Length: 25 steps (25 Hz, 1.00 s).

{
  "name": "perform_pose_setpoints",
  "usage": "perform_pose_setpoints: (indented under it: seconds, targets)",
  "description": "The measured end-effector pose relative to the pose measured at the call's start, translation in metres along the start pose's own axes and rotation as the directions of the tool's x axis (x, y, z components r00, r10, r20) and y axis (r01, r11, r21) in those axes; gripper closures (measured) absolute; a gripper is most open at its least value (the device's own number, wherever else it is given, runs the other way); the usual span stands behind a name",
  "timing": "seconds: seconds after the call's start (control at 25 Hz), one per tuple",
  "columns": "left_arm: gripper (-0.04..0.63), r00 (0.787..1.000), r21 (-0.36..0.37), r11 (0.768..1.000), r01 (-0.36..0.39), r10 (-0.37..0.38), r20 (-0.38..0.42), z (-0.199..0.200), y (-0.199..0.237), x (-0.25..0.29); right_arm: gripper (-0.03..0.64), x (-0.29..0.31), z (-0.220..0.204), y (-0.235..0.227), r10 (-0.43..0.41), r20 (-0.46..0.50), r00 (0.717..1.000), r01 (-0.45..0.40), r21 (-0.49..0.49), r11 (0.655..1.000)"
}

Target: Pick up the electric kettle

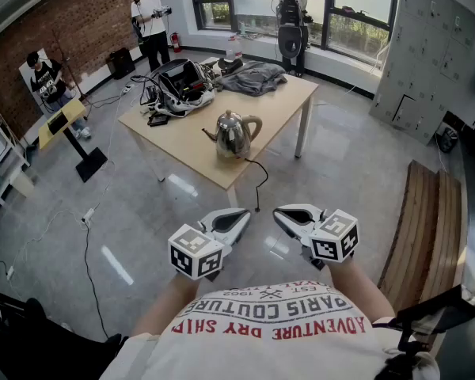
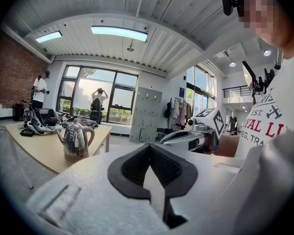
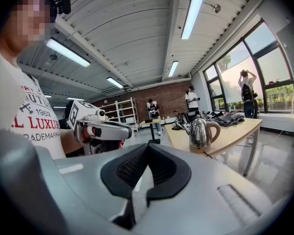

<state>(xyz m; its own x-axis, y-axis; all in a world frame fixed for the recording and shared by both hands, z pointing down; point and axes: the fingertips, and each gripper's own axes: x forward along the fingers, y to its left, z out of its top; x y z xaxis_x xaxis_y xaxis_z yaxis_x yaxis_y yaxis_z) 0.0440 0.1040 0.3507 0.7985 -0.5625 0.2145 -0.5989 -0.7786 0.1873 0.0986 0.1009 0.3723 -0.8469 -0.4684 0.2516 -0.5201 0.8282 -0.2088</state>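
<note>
1. The kettle (image 1: 236,134) stands upright on its base near the front edge of the table (image 1: 182,137), well apart from both grippers.
2. Its lid is on, so what it holds cannot be seen. In the head view the spout points left and the handle sits on the right.
3. A cord (image 1: 263,182) runs from the base over the table's front edge and hangs down.
4. The left gripper (image 1: 239,216) is held in front of the person's chest, tips toward the table. Its pads (image 2: 133,169) are pressed together with nothing between them.
5. The right gripper (image 1: 283,215) is just beside it, not touching it. Its pads (image 3: 129,170) also meet, with nothing between them.
6. Each gripper view shows the other gripper to one side and the kettle on the table beyond.
7. At the table's far left sits a black case (image 1: 182,79), open on top, with cables and gear heaped in and around it. What the pieces are cannot be told.
8. A grey cloth (image 1: 253,77) lies bunched at the far end, just beside the case.
9. A bench (image 1: 427,228) stands on the floor to the right, and lockers (image 1: 427,46) line the right wall.
10. Three people are in the background, one at the window, one by the brick wall and one at a small stand on the left.
</note>
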Motion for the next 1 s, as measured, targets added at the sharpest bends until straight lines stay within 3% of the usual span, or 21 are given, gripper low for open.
perform_pose_setpoints:
  seconds: [0.52, 1.0]
  targets:
    - [0.594, 1.000, -0.021, 1.000, -0.019, 0.018, -0.013, -0.007, 0.005, 0.004, 0.615, 0.002, -0.009, -0.005, 0.012, -0.019, 1.000, -0.012, 0.009, 1.000]
    - [0.594, 1.000, -0.006, 1.000, -0.013, 0.013, -0.022, -0.004, 0.005, 0.015, 0.615, -0.005, -0.006, -0.017, -0.006, 0.024, 1.000, 0.004, 0.058, 0.998]
